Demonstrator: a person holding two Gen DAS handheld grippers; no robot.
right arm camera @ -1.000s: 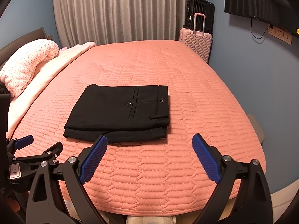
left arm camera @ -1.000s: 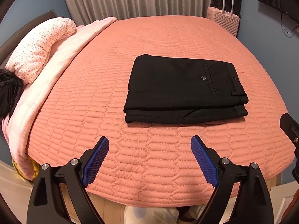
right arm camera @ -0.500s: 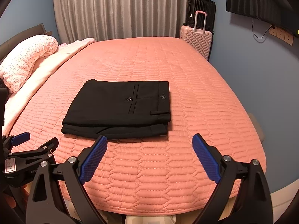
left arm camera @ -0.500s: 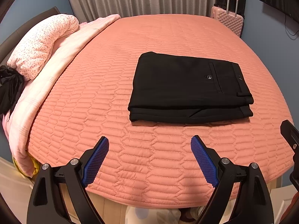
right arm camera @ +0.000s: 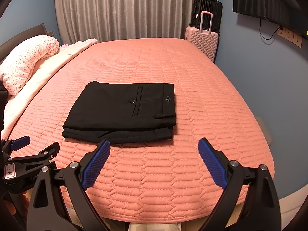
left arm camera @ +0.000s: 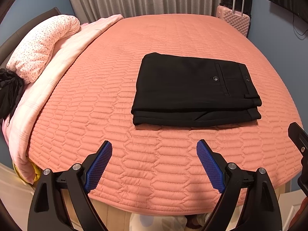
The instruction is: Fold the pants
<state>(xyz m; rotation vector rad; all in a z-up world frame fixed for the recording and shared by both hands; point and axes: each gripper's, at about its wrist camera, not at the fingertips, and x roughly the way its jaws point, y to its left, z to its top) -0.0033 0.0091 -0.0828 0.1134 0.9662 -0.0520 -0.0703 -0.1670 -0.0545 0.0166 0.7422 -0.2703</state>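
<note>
Pants [left arm camera: 194, 88] sit ahead of my jaws, folded into a neat black rectangle on the bed [left arm camera: 163, 38], and neither tool touches them. My left gripper [left arm camera: 154, 159] has its jaws spread wide, blue pads [left arm camera: 98, 165] empty, hanging over the near edge of the salmon quilted bedspread. My right gripper [right arm camera: 154, 159] is the same: jaws wide, nothing between them, its left pad tip just short of the bundle's near edge. From the right wrist view I can see the left tool low at the left, beside the bed edge. On top of the folded stack I make out a back pocket with a button [right arm camera: 132, 101] and the waistband lying toward the right, layered edges facing me. Further out, a speckled pink pillow [left arm camera: 42, 46] and a pale pink blanket [left arm camera: 63, 57] lie along the left side. A pink hard-shell suitcase [right arm camera: 202, 42] stands at the far right corner with a black suitcase [right arm camera: 207, 9] behind it, and grey curtains [right arm camera: 125, 9] cover the far wall.
</note>
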